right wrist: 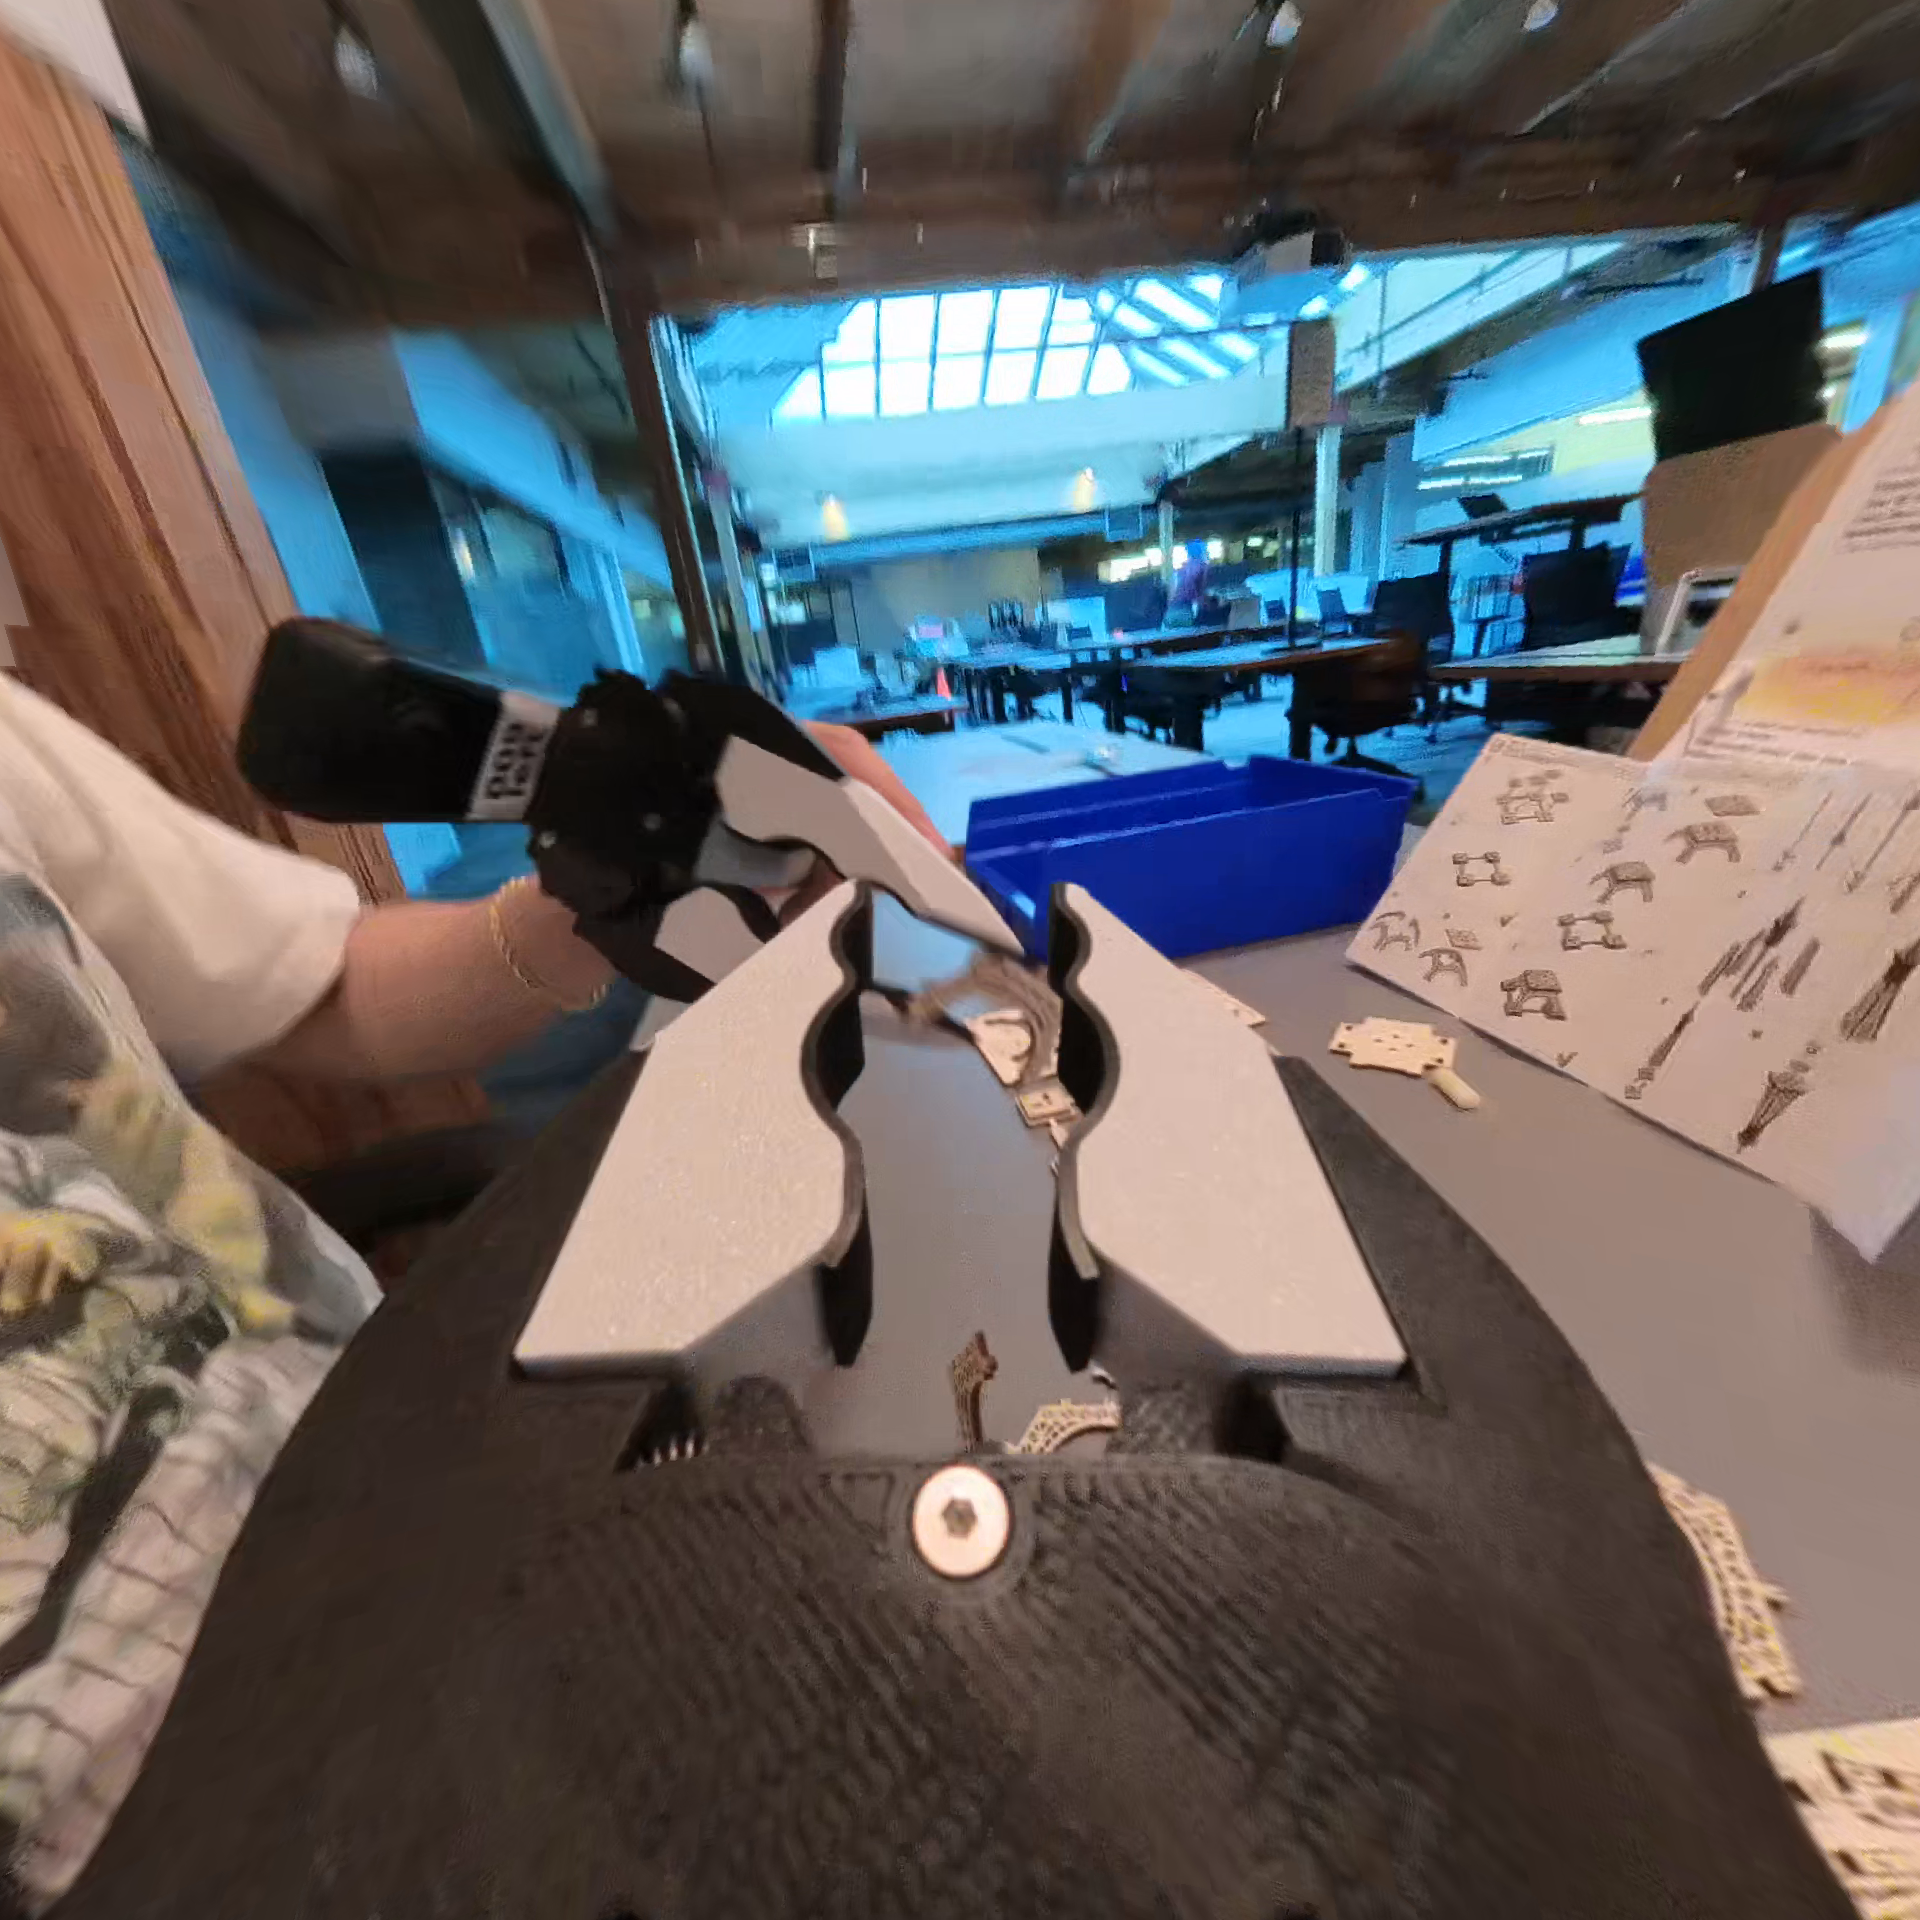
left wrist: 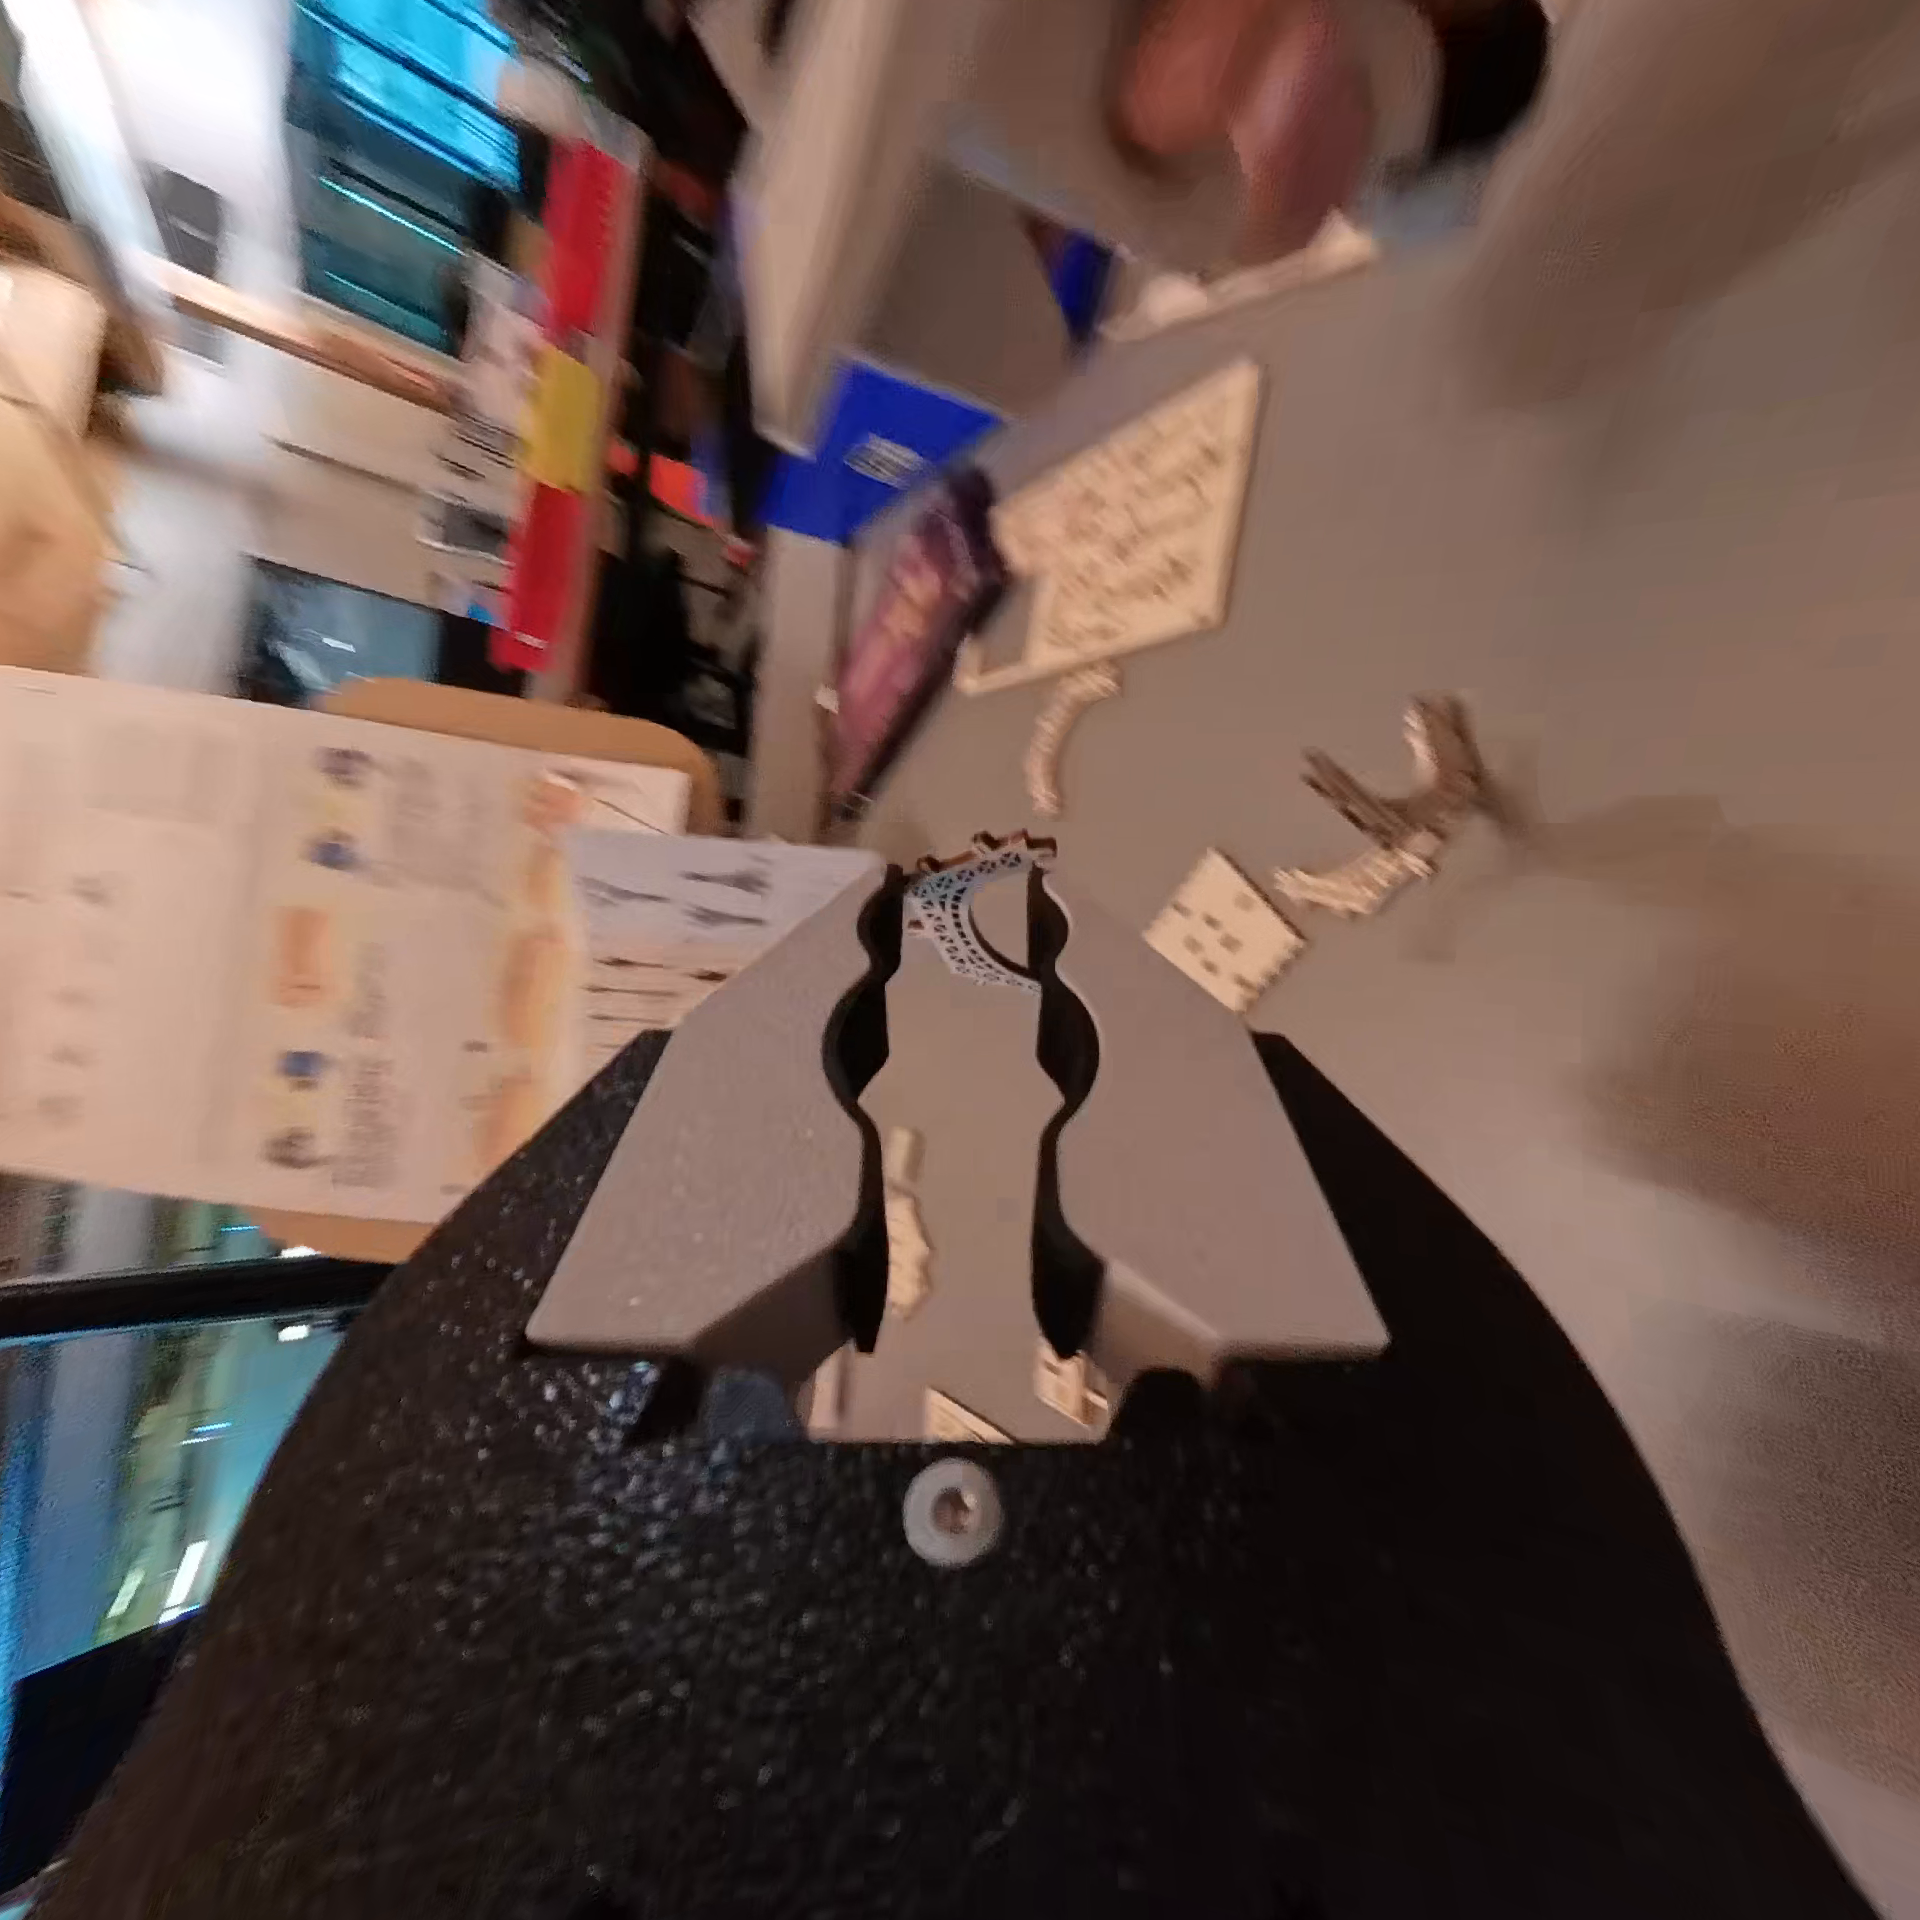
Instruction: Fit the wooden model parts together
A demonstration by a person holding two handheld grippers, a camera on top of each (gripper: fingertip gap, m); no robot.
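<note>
My left gripper point(left wrist: 964, 883) is shut on a small curved wooden lattice piece point(left wrist: 971, 925), pinched at the fingertips above the grey table point(left wrist: 1455, 623). On the table beyond it lie a loose curved piece point(left wrist: 1065, 738), a part-built arched assembly point(left wrist: 1382, 821) and a small square slotted plate point(left wrist: 1226, 930). My right gripper point(right wrist: 958, 899) is open and empty, low over the table. In the right wrist view the left gripper point(right wrist: 1003, 945) comes in from the left, its tip with the piece point(right wrist: 997, 982) just ahead of my right fingers. The left wrist view is blurred.
A punched-out wooden sheet point(left wrist: 1132, 520) and a blue bin point(right wrist: 1184, 852) sit at the back. An instruction sheet point(right wrist: 1621, 935) leans at the right. A flat slotted plate point(right wrist: 1392, 1044) and lattice pieces point(right wrist: 1070, 1423) point(right wrist: 1725, 1590) lie around my right gripper. Spacing between my two grippers at the tips: around 7 centimetres.
</note>
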